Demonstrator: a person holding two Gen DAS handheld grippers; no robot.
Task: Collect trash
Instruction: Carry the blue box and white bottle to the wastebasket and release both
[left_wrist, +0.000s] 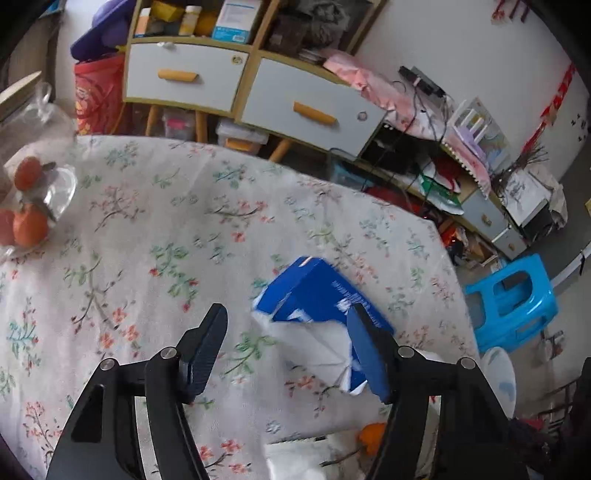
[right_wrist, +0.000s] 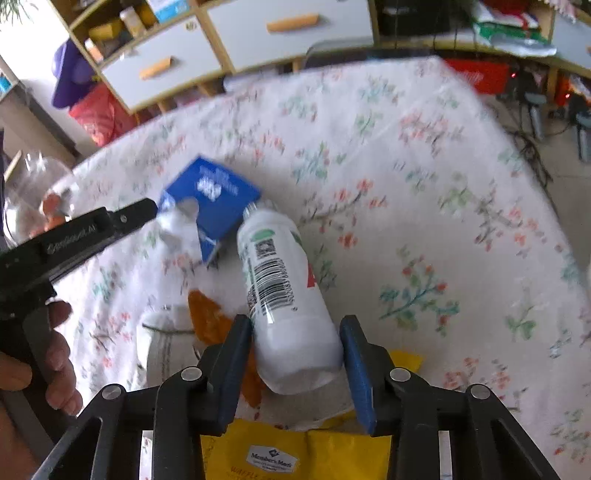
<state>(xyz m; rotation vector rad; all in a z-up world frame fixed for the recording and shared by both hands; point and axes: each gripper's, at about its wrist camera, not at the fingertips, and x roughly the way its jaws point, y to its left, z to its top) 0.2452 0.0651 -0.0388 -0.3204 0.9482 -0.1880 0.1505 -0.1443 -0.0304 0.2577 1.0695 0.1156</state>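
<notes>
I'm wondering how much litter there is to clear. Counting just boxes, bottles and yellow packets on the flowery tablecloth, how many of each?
blue box: 1
white bottle: 1
yellow packet: 1
Total: 3

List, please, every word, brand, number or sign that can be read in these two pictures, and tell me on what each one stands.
"Member's Mark": white label on the yellow packet, right wrist view.
Orange print under that label: cut off, unreadable.
White bottle: barcode and square code, digits too blurred.
Blue box: white lettering, blurred in both views.
Left tongs: embossed word, too blurred.
Red bag beside the cabinet: a gold sign, unreadable.
</notes>
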